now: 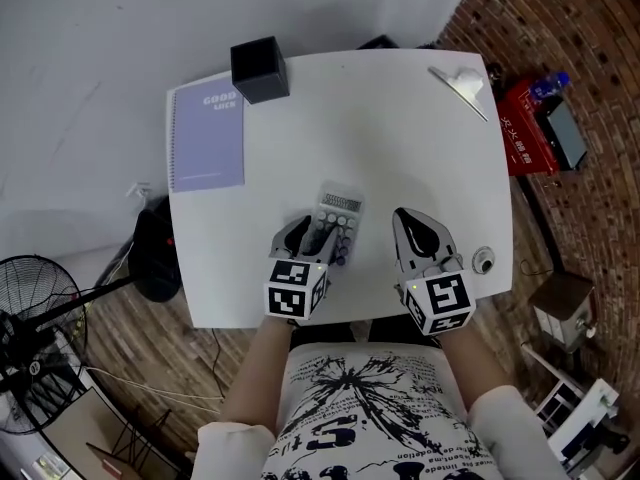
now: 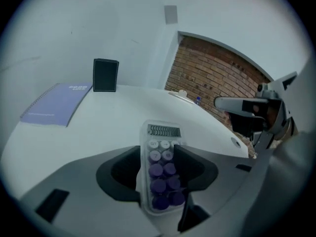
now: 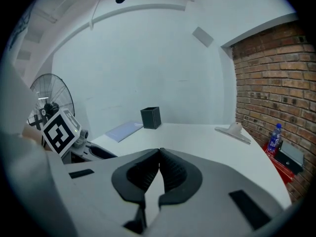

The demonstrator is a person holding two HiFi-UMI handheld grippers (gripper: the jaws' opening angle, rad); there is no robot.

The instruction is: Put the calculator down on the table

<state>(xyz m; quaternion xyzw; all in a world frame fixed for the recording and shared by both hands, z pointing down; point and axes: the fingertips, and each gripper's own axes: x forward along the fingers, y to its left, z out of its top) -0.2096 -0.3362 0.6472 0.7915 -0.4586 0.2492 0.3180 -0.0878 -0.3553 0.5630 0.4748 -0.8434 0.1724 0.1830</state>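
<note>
White table [image 1: 400,138] by a white wall [image 1: 80,48]; brick wall [image 1: 565,13] beyond its right edge; wooden floor [image 1: 120,333] and fan [image 1: 30,303] off its left edge.

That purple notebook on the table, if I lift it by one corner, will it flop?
Probably somewhat: the notebook looks thin, bound by a spiral along one long edge only. It likely feels light. Lying flat on the smooth white table, it should slide when pushed, not tip.

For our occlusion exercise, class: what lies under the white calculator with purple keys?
The white table shows beyond the display end of the white calculator with purple keys. The left gripper flanks its keypad with dark jaws; what lies directly beneath is hidden.
</note>
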